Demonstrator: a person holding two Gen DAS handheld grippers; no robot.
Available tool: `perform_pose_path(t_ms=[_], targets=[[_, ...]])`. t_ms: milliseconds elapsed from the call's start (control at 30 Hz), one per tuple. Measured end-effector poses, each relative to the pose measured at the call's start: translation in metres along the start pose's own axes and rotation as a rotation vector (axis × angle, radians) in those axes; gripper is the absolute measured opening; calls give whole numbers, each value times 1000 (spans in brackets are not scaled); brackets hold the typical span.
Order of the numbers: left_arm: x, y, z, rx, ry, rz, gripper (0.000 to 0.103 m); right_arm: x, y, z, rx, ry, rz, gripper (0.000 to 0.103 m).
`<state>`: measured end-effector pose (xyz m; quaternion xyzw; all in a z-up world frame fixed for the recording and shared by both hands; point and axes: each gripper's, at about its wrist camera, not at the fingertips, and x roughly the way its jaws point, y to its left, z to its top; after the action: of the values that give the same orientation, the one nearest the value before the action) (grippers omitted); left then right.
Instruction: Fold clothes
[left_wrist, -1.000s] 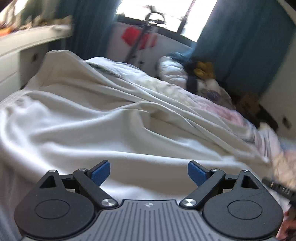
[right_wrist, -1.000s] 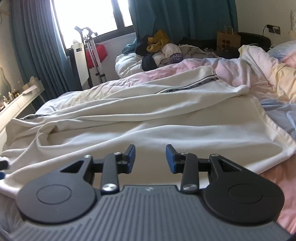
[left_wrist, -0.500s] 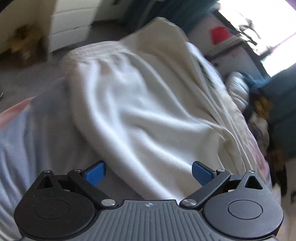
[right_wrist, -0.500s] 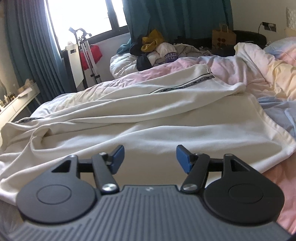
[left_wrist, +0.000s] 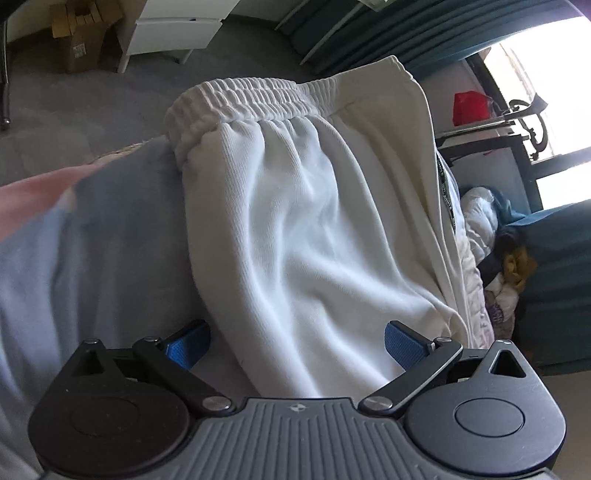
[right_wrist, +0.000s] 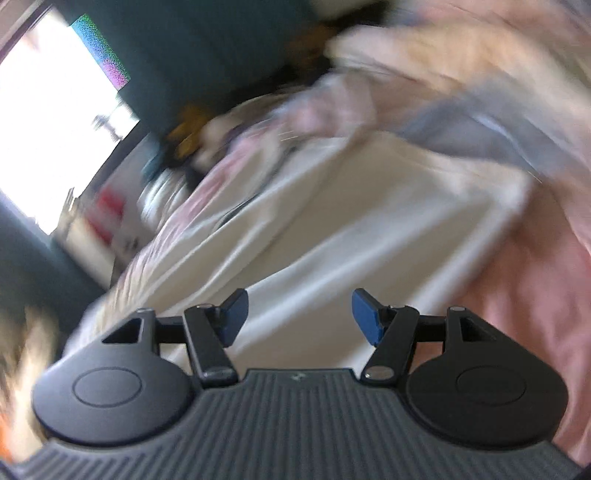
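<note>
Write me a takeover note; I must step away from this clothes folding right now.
Left gripper: open, empty, jaws straddling the near edge of the white sweatpants.
Right gripper: open, empty, jaws just widened, over the same garment's other end; that view is blurred.
Sweatpants lie spread on the bed, elastic waistband at the far edge by the floor.
Done: no fold visible.
Left: grasp, fold.

No text can be read: the printed band (left_wrist: 446, 195) along the white trousers (left_wrist: 314, 229), right of centre, is too small and blurred.
</note>
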<state>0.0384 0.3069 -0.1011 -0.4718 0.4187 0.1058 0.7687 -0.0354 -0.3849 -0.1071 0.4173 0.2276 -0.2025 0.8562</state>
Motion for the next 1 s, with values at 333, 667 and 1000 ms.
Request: perform_pose_path(t_ms=[333,667,1000], targets=[[10,2,-4,-25,24,-137,89,-6,-99,22,534,-111,-145,66],[20,4,0,-50,30,-153,75,66,-87,47,474,-123,-254,66],[22,7,-2,-114,5,-194,72,67,-70,61,371,-227,-15,66]])
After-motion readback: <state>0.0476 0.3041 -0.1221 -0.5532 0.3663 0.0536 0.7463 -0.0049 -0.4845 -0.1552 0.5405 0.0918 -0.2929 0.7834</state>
